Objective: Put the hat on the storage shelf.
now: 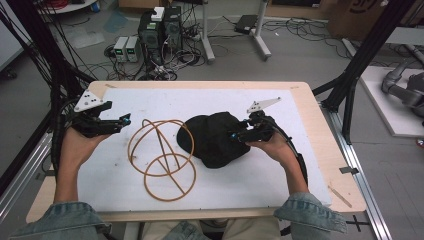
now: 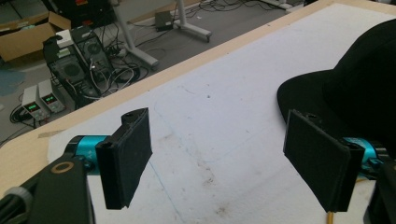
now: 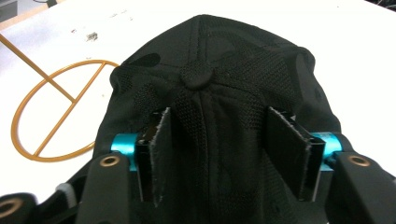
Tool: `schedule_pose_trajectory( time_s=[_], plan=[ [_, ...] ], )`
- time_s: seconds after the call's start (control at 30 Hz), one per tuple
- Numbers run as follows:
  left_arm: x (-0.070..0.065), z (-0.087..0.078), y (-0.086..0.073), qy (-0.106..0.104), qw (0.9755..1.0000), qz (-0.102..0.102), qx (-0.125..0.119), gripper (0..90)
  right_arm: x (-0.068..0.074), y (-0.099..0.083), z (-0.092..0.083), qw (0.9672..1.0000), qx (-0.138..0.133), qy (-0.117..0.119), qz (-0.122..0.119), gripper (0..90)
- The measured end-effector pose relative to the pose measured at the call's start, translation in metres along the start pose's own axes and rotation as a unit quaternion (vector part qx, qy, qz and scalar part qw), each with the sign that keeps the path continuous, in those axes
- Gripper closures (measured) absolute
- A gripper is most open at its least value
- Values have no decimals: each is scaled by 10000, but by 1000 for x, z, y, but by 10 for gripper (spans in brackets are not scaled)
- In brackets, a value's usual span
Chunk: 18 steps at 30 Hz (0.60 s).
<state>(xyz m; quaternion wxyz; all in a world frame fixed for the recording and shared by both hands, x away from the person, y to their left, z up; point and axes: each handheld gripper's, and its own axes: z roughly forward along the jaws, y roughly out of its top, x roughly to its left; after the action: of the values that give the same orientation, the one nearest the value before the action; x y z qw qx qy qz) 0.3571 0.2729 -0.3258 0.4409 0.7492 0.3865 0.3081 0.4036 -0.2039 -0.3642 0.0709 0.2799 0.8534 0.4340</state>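
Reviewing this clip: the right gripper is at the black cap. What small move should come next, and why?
Probably close the right gripper: its jaws stand open on either side of the black cap's crown fabric. The left gripper is open over the white table cover.

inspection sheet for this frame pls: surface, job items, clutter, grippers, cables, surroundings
Surface: white sheet on a wood-edged table, scuffed and stained near the middle.
Job's things: black cap lying right of centre; gold wire stand of joined rings lying left of it, close beside the brim.
Clutter: nothing seen on the sheet.
Grippers: left gripper open, over bare sheet, holding nothing. Right gripper open, jaws either side of the cap's rear panels; closure not seen.
Cables: one trails from each gripper along the forearm; loose cables tangled on the floor beyond the table.
Surroundings: computer towers and small power units on the floor; black frame posts at both sides.
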Motion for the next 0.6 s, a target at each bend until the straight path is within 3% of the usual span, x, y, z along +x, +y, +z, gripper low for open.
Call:
schedule_pose_trajectory(
  time_s=[0.2,0.6],
  plan=[
    [0,0,0,-3,10000,-9,13,237,1,1,-2,9998,-34,-56,-173,566],
    [1,1,-2,-16,10000,-28,56,237,3,2,-3,9996,5,-101,-268,761]
  ],
)
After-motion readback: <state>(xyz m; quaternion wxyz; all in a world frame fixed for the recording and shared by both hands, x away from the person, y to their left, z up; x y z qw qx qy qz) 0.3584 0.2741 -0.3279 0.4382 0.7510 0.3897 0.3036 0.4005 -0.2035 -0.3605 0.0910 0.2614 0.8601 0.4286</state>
